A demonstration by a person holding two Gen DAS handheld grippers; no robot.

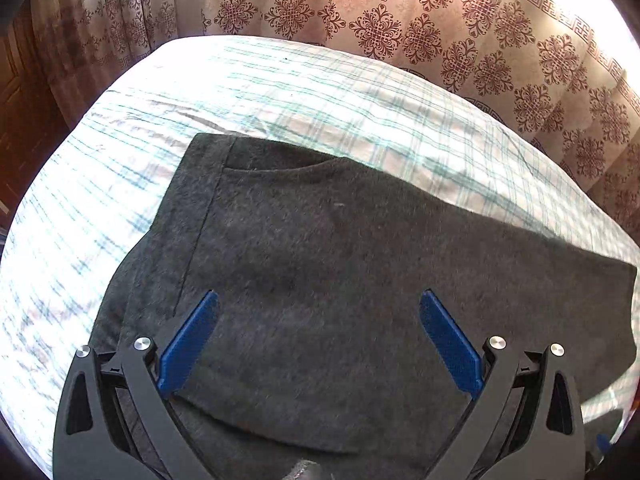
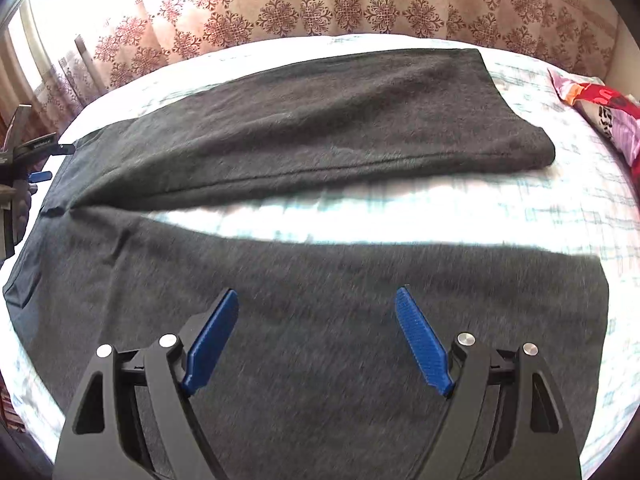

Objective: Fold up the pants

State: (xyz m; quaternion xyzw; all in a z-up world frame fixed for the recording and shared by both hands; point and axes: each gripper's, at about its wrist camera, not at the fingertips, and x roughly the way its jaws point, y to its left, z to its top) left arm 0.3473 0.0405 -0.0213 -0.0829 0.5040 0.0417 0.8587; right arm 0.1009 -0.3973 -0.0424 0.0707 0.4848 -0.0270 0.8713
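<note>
Basically, left wrist view: left gripper [image 1: 319,300] has fingers wide, holding nothing, over the waist end of the dark grey pants [image 1: 340,280], which lie flat on the checked bedsheet [image 1: 280,88]; pocket seam runs ahead-left, bare sheet beyond. Right wrist view: right gripper [image 2: 317,300] also spread wide & empty over the near leg [image 2: 320,340]; far leg [image 2: 320,120] lies apart w/ a sheet strip between, long axis L-R. A colourful bag [image 2: 600,108] sits far right.

pants [image 2: 304,128]: dark charcoal grey, heathered, plain
bedsheet [image 1: 304,92]: white with teal check lines
curtain [image 1: 400,28]: beige-pink with maroon floral medallions, Greek-key border
gripper pads [image 2: 212,344]: blue, on black frames
cushion [image 2: 600,108]: red, pink, purple print
</note>
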